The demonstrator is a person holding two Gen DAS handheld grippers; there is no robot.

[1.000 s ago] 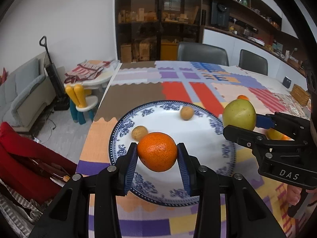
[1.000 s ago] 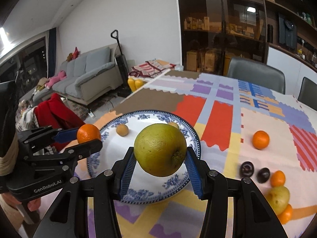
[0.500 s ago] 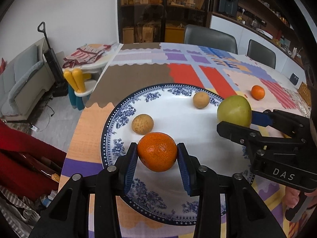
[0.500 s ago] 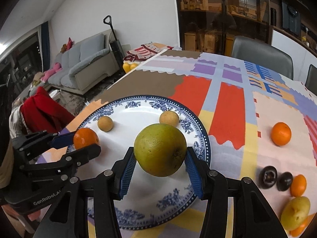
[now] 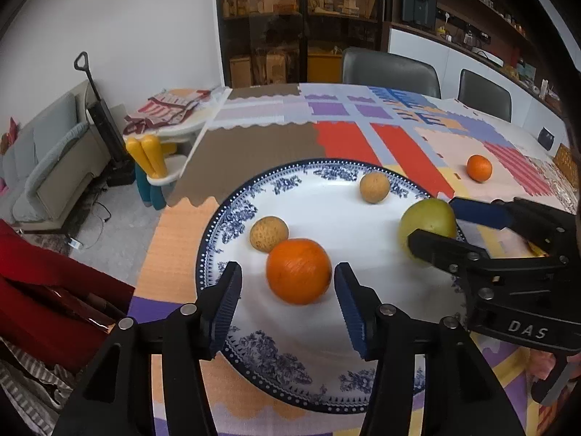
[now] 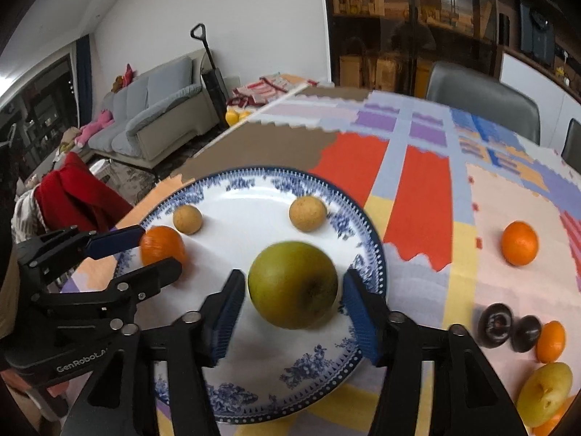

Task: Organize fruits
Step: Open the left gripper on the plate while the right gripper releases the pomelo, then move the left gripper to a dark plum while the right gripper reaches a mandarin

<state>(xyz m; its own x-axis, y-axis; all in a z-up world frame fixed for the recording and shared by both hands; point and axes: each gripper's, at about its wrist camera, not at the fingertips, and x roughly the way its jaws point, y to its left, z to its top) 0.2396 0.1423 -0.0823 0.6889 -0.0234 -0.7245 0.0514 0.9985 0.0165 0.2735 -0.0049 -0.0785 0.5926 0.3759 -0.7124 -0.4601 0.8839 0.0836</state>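
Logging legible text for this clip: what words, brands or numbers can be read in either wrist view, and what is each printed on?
"DAS": white letters on the right gripper body, seen from the left wrist view.
"GenRobot.A", cut off at the edge: on the left gripper body, seen from the right wrist view.
Boxes on the back shelves: print too small to read.

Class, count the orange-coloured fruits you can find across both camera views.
4, perhaps more: one orange on the plate between the open left gripper fingers, one alone on the tablecloth, one beside the dark fruits, one half hidden at the frame's edge.

A patchwork-clothed table carries a plate and loose fruit.
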